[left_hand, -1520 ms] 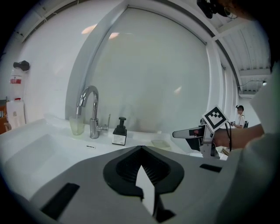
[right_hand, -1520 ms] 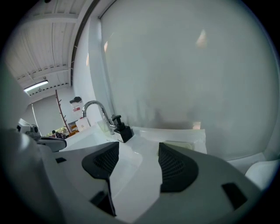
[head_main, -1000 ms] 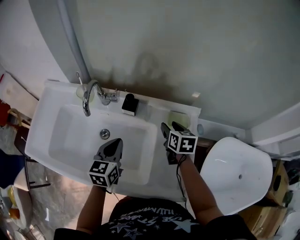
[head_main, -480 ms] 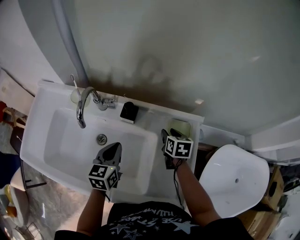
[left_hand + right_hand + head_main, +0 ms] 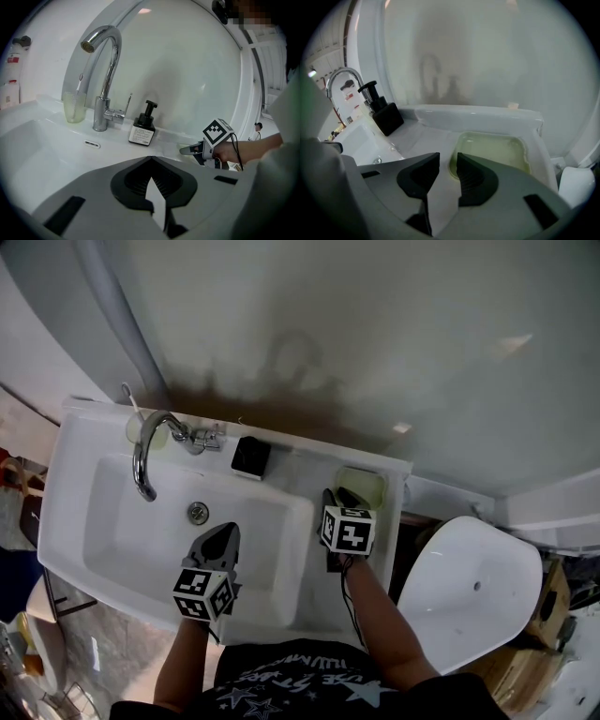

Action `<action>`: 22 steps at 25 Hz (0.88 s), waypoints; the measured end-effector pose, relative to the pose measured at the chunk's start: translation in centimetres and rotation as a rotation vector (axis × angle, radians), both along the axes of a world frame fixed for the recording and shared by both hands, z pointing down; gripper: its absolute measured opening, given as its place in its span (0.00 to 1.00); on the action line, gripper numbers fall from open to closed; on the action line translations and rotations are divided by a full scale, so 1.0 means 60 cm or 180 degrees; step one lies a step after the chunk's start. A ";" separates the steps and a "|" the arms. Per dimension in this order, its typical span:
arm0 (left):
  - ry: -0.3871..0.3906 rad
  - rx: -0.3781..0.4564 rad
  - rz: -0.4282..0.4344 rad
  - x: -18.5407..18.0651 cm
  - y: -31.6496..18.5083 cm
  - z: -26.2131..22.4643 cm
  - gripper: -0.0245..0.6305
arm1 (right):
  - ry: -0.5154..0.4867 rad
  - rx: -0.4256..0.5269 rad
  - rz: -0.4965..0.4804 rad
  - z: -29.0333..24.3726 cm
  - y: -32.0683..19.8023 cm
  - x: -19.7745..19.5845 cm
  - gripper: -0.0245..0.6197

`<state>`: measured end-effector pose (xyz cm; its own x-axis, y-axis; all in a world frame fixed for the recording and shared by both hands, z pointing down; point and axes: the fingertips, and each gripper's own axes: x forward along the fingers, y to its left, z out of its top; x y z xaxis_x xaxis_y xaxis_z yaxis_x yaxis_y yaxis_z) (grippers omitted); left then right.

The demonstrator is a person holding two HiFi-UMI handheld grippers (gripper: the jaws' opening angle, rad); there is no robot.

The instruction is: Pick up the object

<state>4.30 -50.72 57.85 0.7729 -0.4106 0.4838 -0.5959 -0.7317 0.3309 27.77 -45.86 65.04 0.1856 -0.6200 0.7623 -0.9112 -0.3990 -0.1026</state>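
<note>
A shallow pale green soap dish point(image 5: 362, 486) point(image 5: 494, 150) sits on the sink's right ledge by the back wall. My right gripper point(image 5: 338, 499) point(image 5: 448, 160) hovers just short of the dish's near left rim. Its jaws are closing, a narrow gap still shows, and only white ledge lies between them. My left gripper point(image 5: 218, 540) point(image 5: 151, 160) is shut and empty over the basin point(image 5: 112, 521). The right gripper point(image 5: 188, 150) also shows in the left gripper view, low over the ledge.
A black pump bottle point(image 5: 250, 457) point(image 5: 142, 128) point(image 5: 384, 115) stands behind the basin. The chrome faucet point(image 5: 148, 442) point(image 5: 105, 70) and a cup point(image 5: 138, 428) point(image 5: 73, 106) are at the back left. A white toilet lid point(image 5: 473, 582) lies right of the sink.
The right gripper has edged closer to the soap dish and its jaws look narrower. The left gripper has stayed over the basin. The head view has shifted a little.
</note>
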 end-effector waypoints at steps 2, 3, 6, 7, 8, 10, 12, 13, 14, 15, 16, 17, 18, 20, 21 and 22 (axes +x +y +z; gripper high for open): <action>-0.0015 -0.0009 0.0009 0.001 0.001 0.003 0.06 | 0.0149 -0.0115 -0.0007 0.003 0.000 0.004 0.20; -0.0017 -0.0011 0.0011 0.001 0.001 0.004 0.06 | 0.0213 -0.0160 0.0007 0.003 0.001 0.006 0.18; -0.0005 -0.0021 0.0018 0.004 0.004 0.003 0.06 | 0.0302 -0.0196 0.0072 0.002 0.003 0.010 0.14; 0.0001 -0.0021 0.0024 0.005 0.004 0.003 0.06 | 0.0313 -0.0190 0.0084 0.002 0.003 0.010 0.14; 0.0008 -0.0019 0.0029 0.006 0.005 0.002 0.06 | 0.0327 -0.0186 0.0085 0.002 0.003 0.010 0.14; 0.0021 -0.0012 0.0034 0.005 0.006 0.001 0.06 | 0.0370 -0.0199 0.0057 0.003 0.004 0.009 0.14; 0.0030 -0.0006 0.0028 0.002 0.006 0.001 0.06 | 0.0382 -0.0205 0.0033 0.003 0.003 0.008 0.12; 0.0034 -0.0003 0.0022 0.001 0.006 0.001 0.06 | 0.0369 -0.0198 0.0035 0.003 0.002 0.007 0.11; 0.0040 0.0000 0.0014 -0.001 0.005 0.001 0.06 | 0.0353 -0.0189 0.0042 0.003 0.002 0.006 0.11; 0.0047 0.0003 0.0004 -0.003 0.005 0.000 0.06 | 0.0336 -0.0178 0.0048 0.002 0.003 0.005 0.10; 0.0055 0.0006 -0.0008 -0.005 0.004 -0.001 0.06 | 0.0317 -0.0161 0.0050 0.000 0.004 0.004 0.10; 0.0065 0.0008 -0.0021 -0.007 0.004 -0.002 0.06 | 0.0296 -0.0134 0.0051 -0.003 0.005 0.003 0.10; 0.0075 0.0011 -0.0032 -0.009 0.004 -0.003 0.06 | 0.0275 -0.0097 0.0056 -0.007 0.006 0.002 0.10; 0.0088 0.0019 -0.0045 -0.013 0.005 -0.005 0.06 | 0.0235 -0.0014 0.0070 -0.018 0.010 0.000 0.10; 0.0088 0.0026 -0.0046 -0.015 0.007 -0.007 0.06 | 0.0212 0.0023 0.0076 -0.025 0.013 -0.002 0.10; 0.0085 0.0035 -0.0048 -0.018 0.010 -0.009 0.06 | 0.0190 0.0059 0.0078 -0.032 0.017 -0.004 0.10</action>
<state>3.25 -50.10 57.30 0.7792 -0.4275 0.4584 -0.5979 -0.7265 0.3387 27.52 -44.83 63.10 0.2456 -0.6287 0.7379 -0.9059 -0.4198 -0.0560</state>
